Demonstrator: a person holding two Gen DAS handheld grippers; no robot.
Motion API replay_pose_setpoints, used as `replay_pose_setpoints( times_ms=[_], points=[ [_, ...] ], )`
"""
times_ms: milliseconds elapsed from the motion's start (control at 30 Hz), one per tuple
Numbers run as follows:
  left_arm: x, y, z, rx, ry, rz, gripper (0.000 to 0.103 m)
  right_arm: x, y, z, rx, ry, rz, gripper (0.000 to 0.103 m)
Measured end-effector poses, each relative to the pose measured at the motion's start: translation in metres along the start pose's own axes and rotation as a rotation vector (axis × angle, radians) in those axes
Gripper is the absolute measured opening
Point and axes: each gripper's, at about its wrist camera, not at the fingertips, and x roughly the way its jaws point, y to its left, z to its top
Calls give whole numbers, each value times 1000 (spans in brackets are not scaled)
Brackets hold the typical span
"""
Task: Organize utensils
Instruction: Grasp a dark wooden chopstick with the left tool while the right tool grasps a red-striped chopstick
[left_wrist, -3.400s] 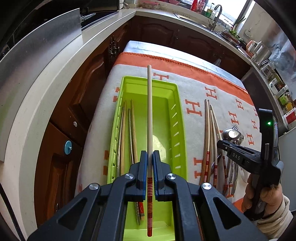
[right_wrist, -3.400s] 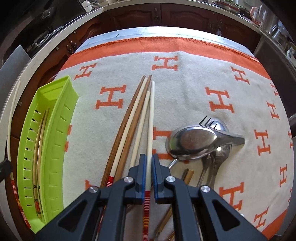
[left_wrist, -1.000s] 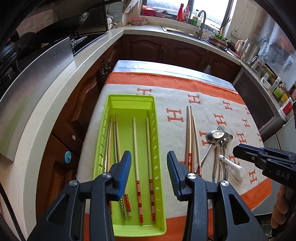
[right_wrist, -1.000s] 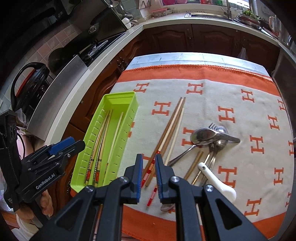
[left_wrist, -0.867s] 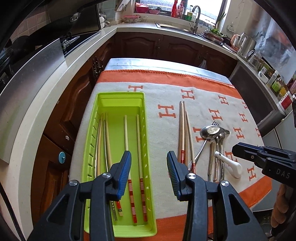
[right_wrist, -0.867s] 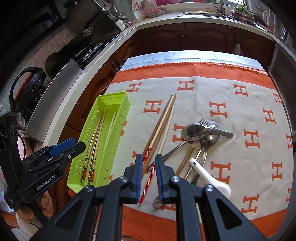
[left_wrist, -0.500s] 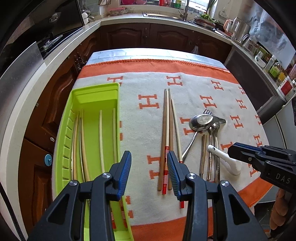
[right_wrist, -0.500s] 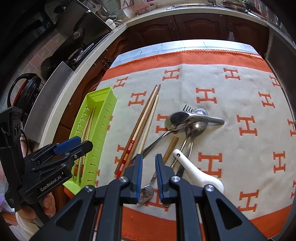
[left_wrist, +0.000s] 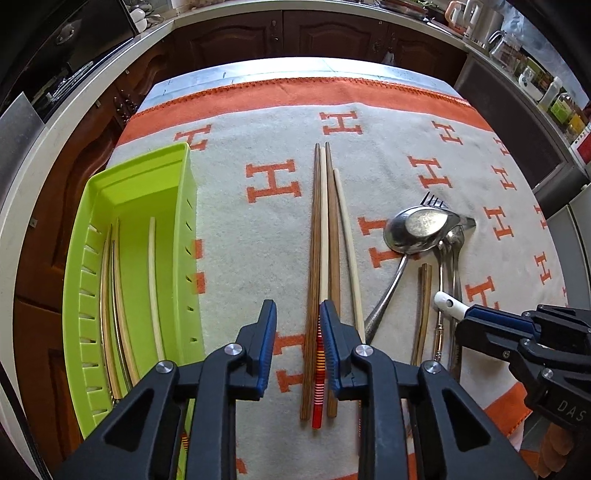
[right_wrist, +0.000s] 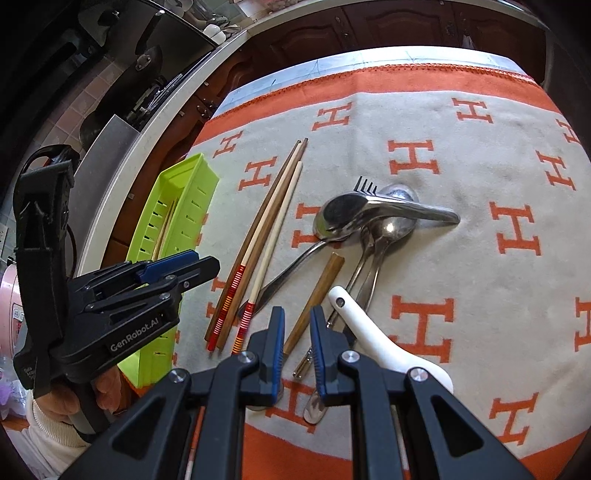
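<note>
A cream blanket (left_wrist: 369, 147) with orange H marks covers the table, dark wood cabinets (left_wrist: 325, 33) behind. Both tools, left tool (left_wrist: 298, 325) and right tool (right_wrist: 297, 332), are spread and empty. Chopsticks (left_wrist: 325, 240) lie between the green tray (left_wrist: 92, 206) and spoons (left_wrist: 417, 229).

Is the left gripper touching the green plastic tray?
Apart. The right wrist view shows the left gripper held in the air above the green plastic tray, jaws open around nothing.

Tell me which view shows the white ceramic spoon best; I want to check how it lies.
The right wrist view: the white ceramic spoon shows handle and part of its bowl, lying diagonally beside the metal spoons. The left wrist view shows only its handle tip; the right tongs cover the rest.
</note>
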Motion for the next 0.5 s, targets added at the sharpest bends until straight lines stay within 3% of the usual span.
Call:
replay_pose_setpoints(
  times_ms=[500],
  points=[
    [27,-6,14,17,49,39,17,16,-13,3,15,29,43,14]
  ],
)
